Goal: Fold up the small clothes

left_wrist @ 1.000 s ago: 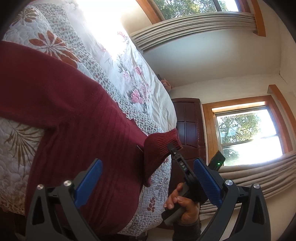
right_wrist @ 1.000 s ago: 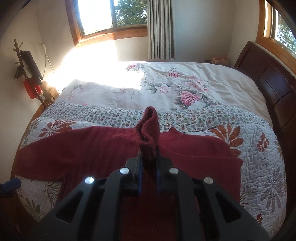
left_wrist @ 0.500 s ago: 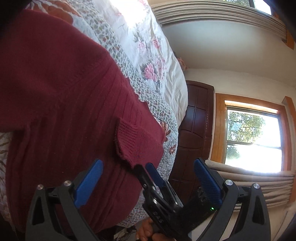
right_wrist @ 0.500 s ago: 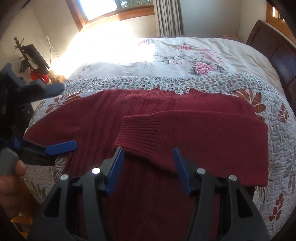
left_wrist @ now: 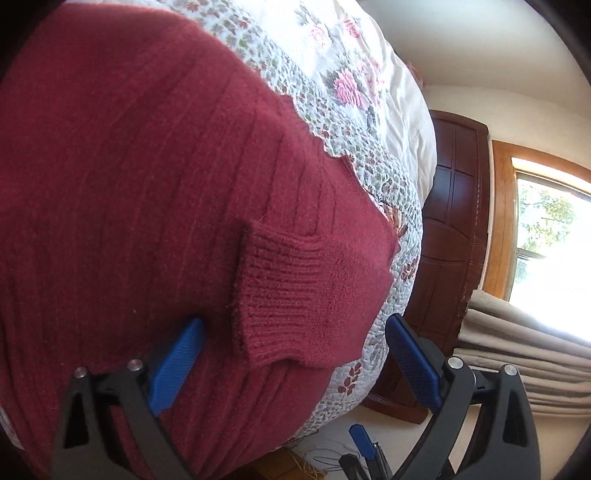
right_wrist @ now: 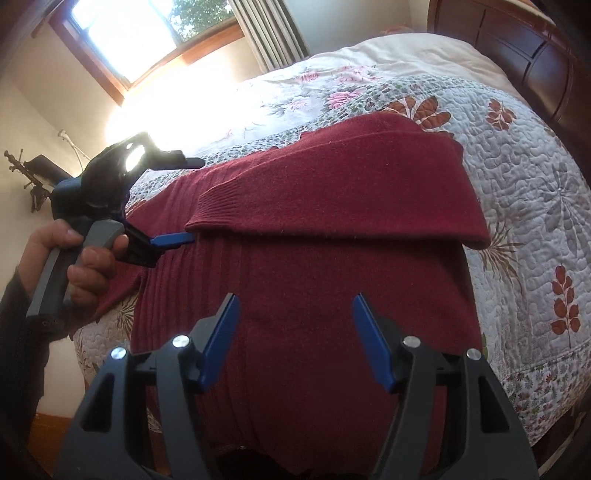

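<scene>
Having let go of the sleeve (right_wrist: pixel 332 199), my right gripper (right_wrist: pixel 295 332) hangs spread and empty over the maroon sweater (right_wrist: pixel 295 295) on the quilted bed (right_wrist: pixel 524 206). A second ago its fingers pinched the cuff (left_wrist: pixel 280 295) in the air; now the sleeve lies folded across the chest. My left gripper (left_wrist: pixel 295 365), also spread, hovers just short of the cuff. One sleeve looks done, so the opposite one is probably next.

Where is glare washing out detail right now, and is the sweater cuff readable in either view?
Right wrist view: sun through the window bleaches the bedspread behind the left gripper. Left wrist view: cuff of the sweater shows crisp ribbing; only the side window blows out.
</scene>
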Tool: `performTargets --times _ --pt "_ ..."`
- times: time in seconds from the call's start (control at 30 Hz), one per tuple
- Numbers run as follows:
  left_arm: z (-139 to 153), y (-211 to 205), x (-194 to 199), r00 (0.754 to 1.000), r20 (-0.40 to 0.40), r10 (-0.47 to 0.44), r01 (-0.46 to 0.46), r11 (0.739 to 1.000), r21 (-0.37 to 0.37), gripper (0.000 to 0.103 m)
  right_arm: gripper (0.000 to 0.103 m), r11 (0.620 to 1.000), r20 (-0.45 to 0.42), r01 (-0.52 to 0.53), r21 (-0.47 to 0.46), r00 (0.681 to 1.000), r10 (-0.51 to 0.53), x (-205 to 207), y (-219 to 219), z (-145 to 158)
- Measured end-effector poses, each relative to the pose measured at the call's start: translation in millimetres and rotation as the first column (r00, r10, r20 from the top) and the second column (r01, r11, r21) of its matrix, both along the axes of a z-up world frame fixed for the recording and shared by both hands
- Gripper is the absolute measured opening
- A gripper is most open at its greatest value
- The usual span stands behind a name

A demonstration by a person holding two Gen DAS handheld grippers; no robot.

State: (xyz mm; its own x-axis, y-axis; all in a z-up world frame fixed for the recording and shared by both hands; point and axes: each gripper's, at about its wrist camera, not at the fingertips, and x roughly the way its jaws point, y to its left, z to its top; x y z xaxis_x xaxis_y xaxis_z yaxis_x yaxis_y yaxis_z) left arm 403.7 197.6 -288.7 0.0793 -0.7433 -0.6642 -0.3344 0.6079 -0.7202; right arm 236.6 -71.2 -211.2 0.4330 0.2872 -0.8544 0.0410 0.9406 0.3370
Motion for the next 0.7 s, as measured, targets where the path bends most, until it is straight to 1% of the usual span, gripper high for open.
performTargets --times 0.03,0.07,0.1,0.13,0.2,0.27,0.3,0.37,0.47,0.53,0.63,0.7 --pt "2 -3 2 1.000 0.007 -0.012 0.012 1.000 -0.014 0.092 0.064 1.000 0.000 -0.006 0.009 1.000 0.006 -2 2 0" --pt "3 -6 5 1.000 0.011 -0.024 0.024 0.999 -0.021 0.077 0.064 1.000 0.002 -0.012 0.017 1.000 0.012 -2 4 1" --pt "2 -9 5 1.000 -0.001 -0.029 0.029 0.999 -0.022 0.061 0.064 1.000 0.006 -0.018 0.025 1.000 0.018 -2 6 2" --pt "-2 -10 5 0.999 -0.023 -0.029 0.029 0.999 -0.025 0.054 0.064 0.999 0.008 -0.024 0.029 1.000 0.024 -3 7 2" --pt "-11 -12 6 0.998 -0.060 -0.026 0.026 1.000 -0.005 0.027 0.064 0.999 0.013 -0.033 0.034 0.999 0.033 -3 8 4" --pt "-15 -10 6 0.998 -0.069 -0.004 0.006 1.000 0.029 0.010 0.064 0.999 0.019 -0.035 0.034 0.999 0.035 -3 7 6" --pt "-12 -8 5 0.999 -0.048 0.011 -0.010 1.000 0.030 0.009 0.064 0.999 0.023 -0.034 0.032 0.999 0.033 -4 5 7" --pt "1 -6 4 1.000 0.011 0.007 -0.008 0.999 0.039 0.008 0.064 0.999 0.024 -0.026 0.028 0.999 0.026 -5 1 8" --pt "31 -6 9 0.994 0.106 -0.027 0.023 0.999 0.035 0.008 0.064 0.999 0.011 -0.006 0.032 1.000 0.006 -7 -8 5" --pt "60 -1 15 0.982 0.185 -0.046 0.041 0.999 0.029 0.008 0.064 0.999 0.006 0.001 0.034 1.000 -0.002 -10 -12 5" --pt "97 20 21 0.957 0.284 -0.051 0.038 0.998 0.050 0.008 0.064 0.999 0.004 0.008 0.033 1.000 -0.008 -12 -15 4" --pt "108 39 25 0.946 0.319 -0.052 0.029 0.997 0.076 0.008 0.064 0.999 -0.004 0.010 0.034 1.000 -0.009 -13 -14 2"
